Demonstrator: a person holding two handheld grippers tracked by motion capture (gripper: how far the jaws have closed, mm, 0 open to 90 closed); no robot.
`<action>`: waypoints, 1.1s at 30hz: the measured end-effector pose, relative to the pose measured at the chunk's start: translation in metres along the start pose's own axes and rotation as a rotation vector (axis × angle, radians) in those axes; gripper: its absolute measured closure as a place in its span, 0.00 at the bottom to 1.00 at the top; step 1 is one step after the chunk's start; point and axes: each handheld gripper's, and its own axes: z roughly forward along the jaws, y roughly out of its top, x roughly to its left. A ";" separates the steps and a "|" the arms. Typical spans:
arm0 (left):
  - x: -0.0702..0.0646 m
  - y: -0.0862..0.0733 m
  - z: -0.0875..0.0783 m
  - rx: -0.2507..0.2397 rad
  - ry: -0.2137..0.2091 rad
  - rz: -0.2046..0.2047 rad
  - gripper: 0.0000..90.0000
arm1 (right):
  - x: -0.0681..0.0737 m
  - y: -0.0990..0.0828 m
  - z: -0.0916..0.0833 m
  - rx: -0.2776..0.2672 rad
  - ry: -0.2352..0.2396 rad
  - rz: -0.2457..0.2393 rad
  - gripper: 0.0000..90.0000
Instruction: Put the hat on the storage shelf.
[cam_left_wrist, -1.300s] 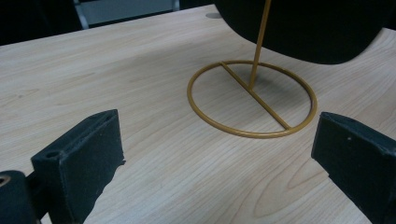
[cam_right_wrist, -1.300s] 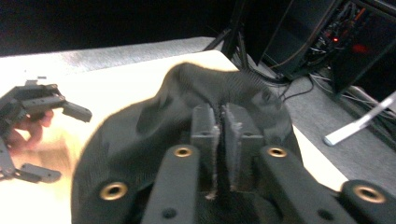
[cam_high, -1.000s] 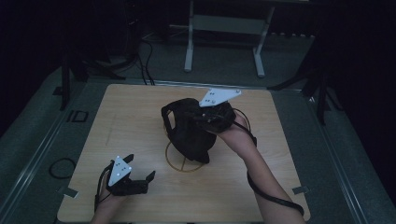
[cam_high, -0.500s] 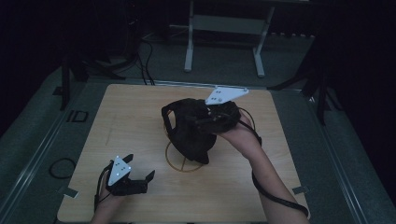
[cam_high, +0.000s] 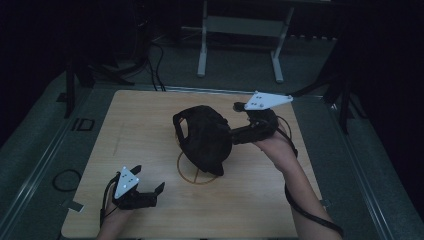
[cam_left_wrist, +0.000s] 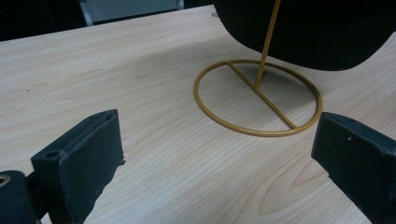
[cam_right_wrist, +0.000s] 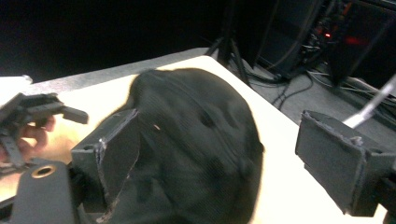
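Black cap (cam_high: 202, 137) sitting atop gold wire stand (cam_left_wrist: 258, 97), table centre; right gripper (cam_right_wrist: 219, 158) gaping wide at 3 o'clock; left gripper (cam_left_wrist: 210, 158) resting wide at 7 o'clock.

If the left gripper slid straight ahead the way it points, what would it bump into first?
Probably the gold ring of the wire stand, flat on the table. The left gripper is open and aimed at it. The black cap sits higher, so it might pass under that.
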 end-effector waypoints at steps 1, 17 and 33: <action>0.000 0.000 0.000 0.000 0.000 0.000 0.03 | 0.000 0.000 0.000 0.000 0.000 0.000 0.15; 0.001 0.000 -0.001 -0.005 0.013 -0.005 0.03 | -0.029 -0.048 -0.023 -0.004 -0.114 0.055 0.16; 0.004 -0.001 -0.003 -0.008 0.022 -0.012 0.03 | -0.046 -0.114 -0.025 0.044 -0.191 0.123 0.16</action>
